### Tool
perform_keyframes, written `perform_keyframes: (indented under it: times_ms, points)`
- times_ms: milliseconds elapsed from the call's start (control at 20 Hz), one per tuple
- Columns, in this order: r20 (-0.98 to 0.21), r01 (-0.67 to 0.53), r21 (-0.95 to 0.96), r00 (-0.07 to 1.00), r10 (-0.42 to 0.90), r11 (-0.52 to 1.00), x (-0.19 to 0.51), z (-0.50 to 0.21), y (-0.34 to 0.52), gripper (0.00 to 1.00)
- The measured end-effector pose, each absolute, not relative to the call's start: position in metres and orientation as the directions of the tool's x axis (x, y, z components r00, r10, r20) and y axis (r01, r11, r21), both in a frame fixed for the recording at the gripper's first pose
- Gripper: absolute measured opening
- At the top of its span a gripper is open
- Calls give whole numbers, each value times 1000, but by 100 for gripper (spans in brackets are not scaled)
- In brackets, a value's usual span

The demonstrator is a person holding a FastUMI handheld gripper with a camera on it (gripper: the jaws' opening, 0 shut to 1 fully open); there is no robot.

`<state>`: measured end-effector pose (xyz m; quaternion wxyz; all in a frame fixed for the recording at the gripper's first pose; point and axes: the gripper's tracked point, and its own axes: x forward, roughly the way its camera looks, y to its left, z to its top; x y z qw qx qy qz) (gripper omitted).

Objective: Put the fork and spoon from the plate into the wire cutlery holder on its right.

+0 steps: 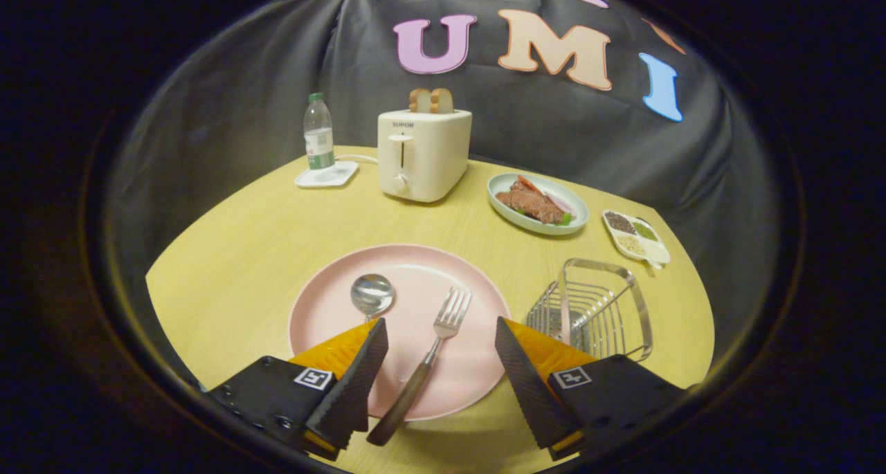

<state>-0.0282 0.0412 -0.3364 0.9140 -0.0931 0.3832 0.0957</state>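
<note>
I can read one brand, "SUPOR", on the front of the toaster (423,154). The bottle (318,132) label is too small for me to read

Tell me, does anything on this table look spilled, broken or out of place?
Nothing stands out. The fork and spoon lie on the pink plate, the wire holder stands upright, and the gripper fingers are open around the fork.

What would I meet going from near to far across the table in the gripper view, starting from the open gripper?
Open gripper with the fork between its fingers → spoon on the pink plate → plate of meat → toaster → water bottle.
</note>
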Motion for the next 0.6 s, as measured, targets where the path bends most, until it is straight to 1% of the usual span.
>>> perform_keyframes:
  times_ms: [200, 350, 600]
  points:
    - [-754, -245, -103, 652, 85, 964, -36, -352, 38, 99]
    - [-771, -252, -113, 632, 75, 961, -40, -359, 37, 81]
    - [-797, -268, -120, 600, 69, 956, -47, -366, 40, 55]
